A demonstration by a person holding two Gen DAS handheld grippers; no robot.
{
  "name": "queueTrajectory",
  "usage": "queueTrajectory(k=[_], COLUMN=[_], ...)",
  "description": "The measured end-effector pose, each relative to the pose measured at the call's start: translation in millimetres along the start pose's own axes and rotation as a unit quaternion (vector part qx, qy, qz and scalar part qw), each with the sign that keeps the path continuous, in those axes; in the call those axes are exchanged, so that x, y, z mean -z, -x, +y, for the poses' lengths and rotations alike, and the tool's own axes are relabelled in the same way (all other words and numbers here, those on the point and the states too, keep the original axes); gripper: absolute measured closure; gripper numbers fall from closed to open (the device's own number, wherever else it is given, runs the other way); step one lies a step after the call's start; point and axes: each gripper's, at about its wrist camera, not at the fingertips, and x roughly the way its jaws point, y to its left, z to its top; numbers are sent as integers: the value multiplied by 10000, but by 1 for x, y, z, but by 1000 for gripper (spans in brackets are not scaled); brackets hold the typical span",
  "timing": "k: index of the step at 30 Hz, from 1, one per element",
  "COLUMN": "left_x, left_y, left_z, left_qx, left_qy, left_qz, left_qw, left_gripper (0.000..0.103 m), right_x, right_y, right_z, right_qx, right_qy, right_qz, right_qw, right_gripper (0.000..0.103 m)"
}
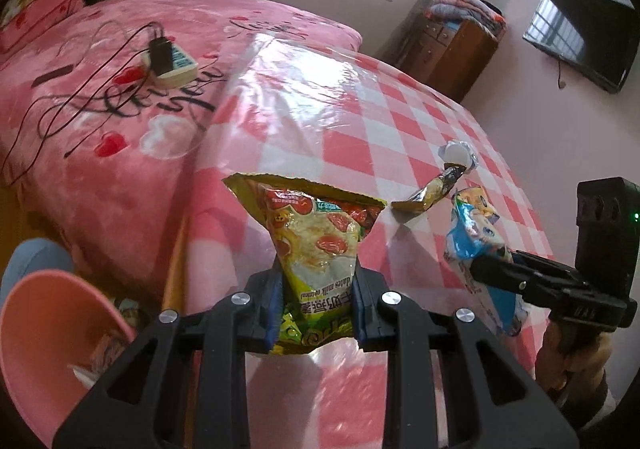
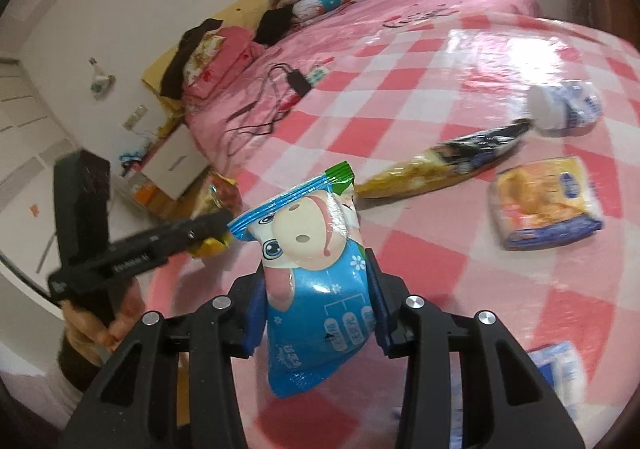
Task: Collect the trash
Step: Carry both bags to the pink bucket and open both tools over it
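Note:
My left gripper is shut on a yellow-green oatmeal packet, held above the pink checked table. My right gripper is shut on a blue cow-print wrapper; it shows at the right of the left wrist view. On the table lie a twisted yellow-black wrapper, a white-blue cup on its side, and an orange-blue snack pack. A pink bin stands at the lower left, beside the table.
A bed with a pink blanket lies behind the table, with a power strip and cables on it. A wooden cabinet and a wall TV are at the far right. Another blue-white packet lies at the near table edge.

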Motion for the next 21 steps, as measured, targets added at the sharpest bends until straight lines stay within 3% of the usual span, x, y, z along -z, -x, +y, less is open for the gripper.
queueTrajectory(k=[8, 21], left_x=[21, 53], left_y=[34, 90], left_z=[39, 126], left_qx=[-102, -786], left_qy=[386, 1263], left_qz=[-156, -498], left_qw=[9991, 9876], left_gripper=[74, 74], right_x=[-10, -15], right_y=[-23, -86], right_z=[46, 145], right_qx=[-597, -1180], right_qy=[82, 762], right_qz=[221, 839], right_qw=[9979, 9865], right_gripper=[59, 59])
